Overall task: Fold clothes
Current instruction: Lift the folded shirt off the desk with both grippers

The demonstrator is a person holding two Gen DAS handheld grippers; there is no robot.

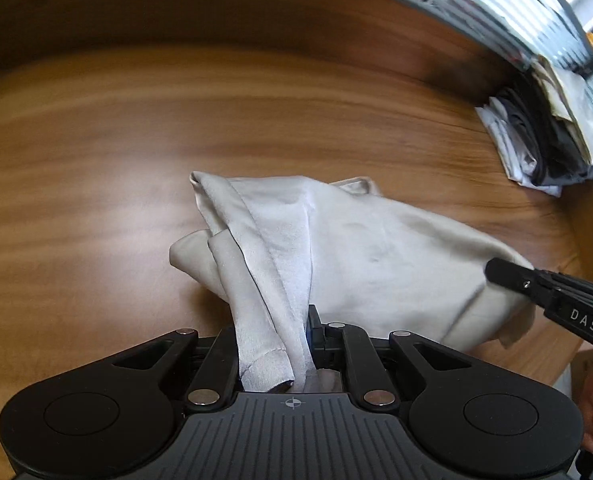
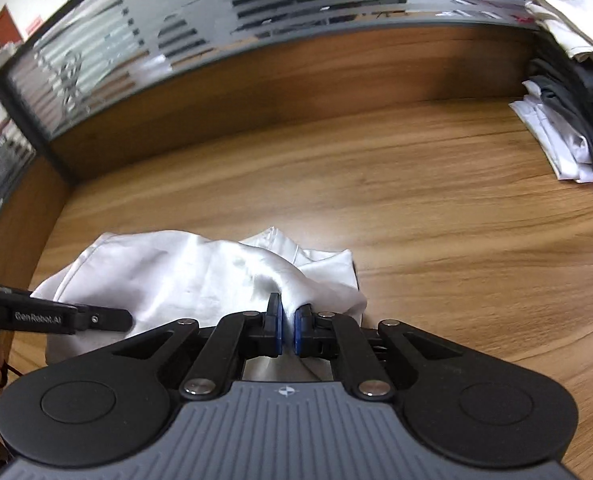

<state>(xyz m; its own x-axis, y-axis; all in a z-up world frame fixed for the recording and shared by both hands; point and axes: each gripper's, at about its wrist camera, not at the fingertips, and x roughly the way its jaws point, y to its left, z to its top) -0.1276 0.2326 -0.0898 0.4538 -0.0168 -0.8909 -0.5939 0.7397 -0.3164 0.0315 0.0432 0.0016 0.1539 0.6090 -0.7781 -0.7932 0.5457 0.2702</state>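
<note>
Left wrist view: the left tongs (image 1: 296,344) are pinching a bunched hem of the pale garment (image 1: 356,248), jaws drawn narrow with the cloth running down between them; the rest of the garment is lying crumpled on the wooden desk (image 1: 96,200), trailing away from the grip toward the right; the right tongs (image 1: 496,272) are coming in from the right edge and clamping the far side of the same garment. Risk noted here: the left grip is taking several layers at once, a seam and a folded flap together; if those layers are not the true corner, the cloth is likely to open out twisted instead of flat; a thin, slick-looking fabric may also be sliding out of the pads under tension.

Right wrist view: the right tongs (image 2: 288,320) are nearly closed on a ridge of the white garment (image 2: 168,272), only a thin pinch of cloth sitting between the blue pads (image 2: 301,330); the left tongs (image 2: 124,317) are showing at the left edge, tip on the cloth; the garment is resting on the desk (image 2: 416,240) just in front. Risk: the pinch is shallow, so pulling the two hands apart too hard may be stripping the cloth free; pulling unevenly may be dragging the heap sideways. The stack of clothes (image 2: 568,136) at far right is well apart, so snagging it looks unlikely.
</note>
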